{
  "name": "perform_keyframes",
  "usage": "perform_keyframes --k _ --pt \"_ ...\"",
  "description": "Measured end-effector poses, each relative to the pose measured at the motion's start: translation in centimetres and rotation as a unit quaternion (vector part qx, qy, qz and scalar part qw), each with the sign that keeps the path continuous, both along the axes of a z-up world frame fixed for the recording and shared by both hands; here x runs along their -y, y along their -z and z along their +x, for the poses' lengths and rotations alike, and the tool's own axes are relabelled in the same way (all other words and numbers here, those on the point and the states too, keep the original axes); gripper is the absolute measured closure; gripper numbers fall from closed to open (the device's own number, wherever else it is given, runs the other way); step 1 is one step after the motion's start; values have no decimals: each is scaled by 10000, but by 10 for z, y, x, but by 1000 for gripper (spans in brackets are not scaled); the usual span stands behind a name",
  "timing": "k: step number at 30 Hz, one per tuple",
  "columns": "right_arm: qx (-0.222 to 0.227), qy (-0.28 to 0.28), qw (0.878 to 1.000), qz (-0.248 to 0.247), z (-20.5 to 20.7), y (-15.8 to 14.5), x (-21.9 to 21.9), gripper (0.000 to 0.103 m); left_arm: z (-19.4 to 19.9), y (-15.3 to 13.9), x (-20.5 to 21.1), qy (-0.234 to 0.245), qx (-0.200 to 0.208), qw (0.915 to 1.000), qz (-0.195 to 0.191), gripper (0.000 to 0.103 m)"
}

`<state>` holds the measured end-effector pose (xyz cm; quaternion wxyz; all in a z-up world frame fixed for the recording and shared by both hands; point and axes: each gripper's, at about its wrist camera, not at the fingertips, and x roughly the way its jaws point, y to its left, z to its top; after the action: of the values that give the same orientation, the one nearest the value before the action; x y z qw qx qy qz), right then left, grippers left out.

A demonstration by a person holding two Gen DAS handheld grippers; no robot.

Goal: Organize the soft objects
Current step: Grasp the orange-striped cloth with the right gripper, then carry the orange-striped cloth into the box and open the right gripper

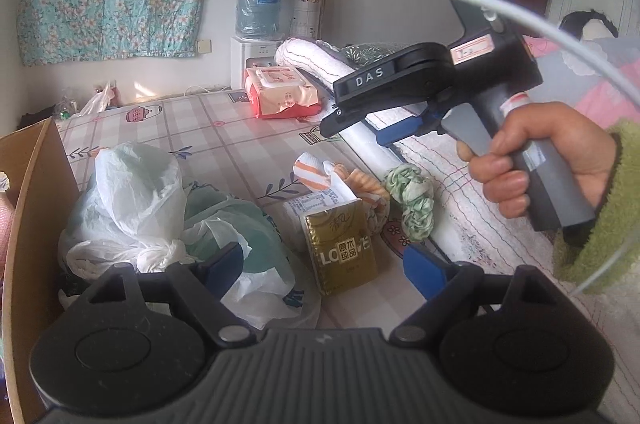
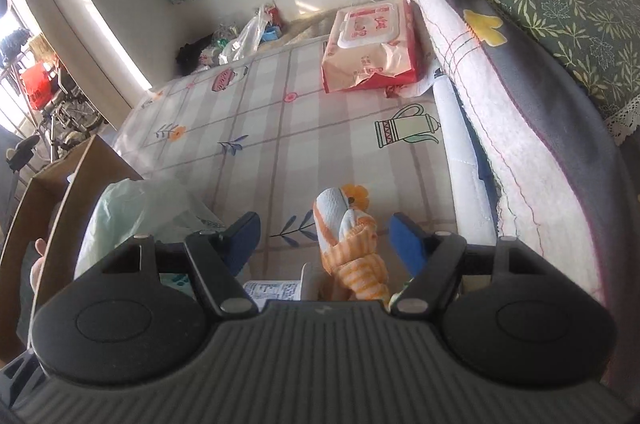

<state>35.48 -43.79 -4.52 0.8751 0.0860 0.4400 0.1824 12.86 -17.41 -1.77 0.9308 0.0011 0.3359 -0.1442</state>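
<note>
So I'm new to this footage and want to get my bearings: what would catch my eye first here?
Probably the right gripper, held in a hand above the checked tabletop, open, with an orange-striped cloth between its fingers in its own view. Next, the gold tissue pack standing mid-table, beside a heap of pale plastic bags at the left.

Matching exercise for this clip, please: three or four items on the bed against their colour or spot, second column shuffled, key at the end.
1. tissue pack
2. wet wipes pack
3. knotted cloth
4. striped towel

A. orange and white, between the right gripper's open fingers
B. gold wrapper, standing upright
C. green and white, beside the blanket edge
D. red and pink, at the far end of the bed

Pairs: 1-B, 2-D, 3-C, 4-A
</note>
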Motion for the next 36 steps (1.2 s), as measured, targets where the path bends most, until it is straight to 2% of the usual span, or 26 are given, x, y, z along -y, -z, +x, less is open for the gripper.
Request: perform_keyframes --k 3,6,8,11,15,17,21,23,26,30,34,36 --pt "-312 80 9991 -284 29 30 -10 35 4 1 -4 -73 -53 9999 -54 19" --pt "-623 36 9977 -261 42 49 -15 40 8 2 -7 -98 -75 9999 -91 20" --pt "-778 -35 9967 -211 43 57 -18 56 9 3 -10 -103 -83 9998 -132 21" --pt "-659 46 9977 -125 36 58 -16 67 11 3 -12 -114 -87 9996 -246 25" --pt "69 234 9995 194 13 31 -3 69 8 0 -14 -117 -25 9991 -406 25" --pt "605 241 9974 299 -6 9 5 69 5 -4 -16 -107 66 9988 -484 25" --pt "1575 114 9863 474 -58 -36 16 69 -2 -12 -20 -16 263 9969 -740 24" --pt "1797 -52 9810 734 -83 -53 20 69 -7 -18 -20 100 341 9953 -896 23" --pt "1818 -432 9733 1332 -124 -70 23 69 -14 -26 -23 306 408 9911 -1232 22" --pt "1552 -757 9688 1779 -165 -73 10 69 -27 -35 -31 515 416 9843 -1636 22" --pt "1249 -924 9639 2162 -205 -74 -11 69 -43 -38 -48 507 241 9816 -1826 23" --pt "1090 -994 9608 2347 -215 -72 -24 69 -53 -40 -59 460 190 9814 -1855 28"
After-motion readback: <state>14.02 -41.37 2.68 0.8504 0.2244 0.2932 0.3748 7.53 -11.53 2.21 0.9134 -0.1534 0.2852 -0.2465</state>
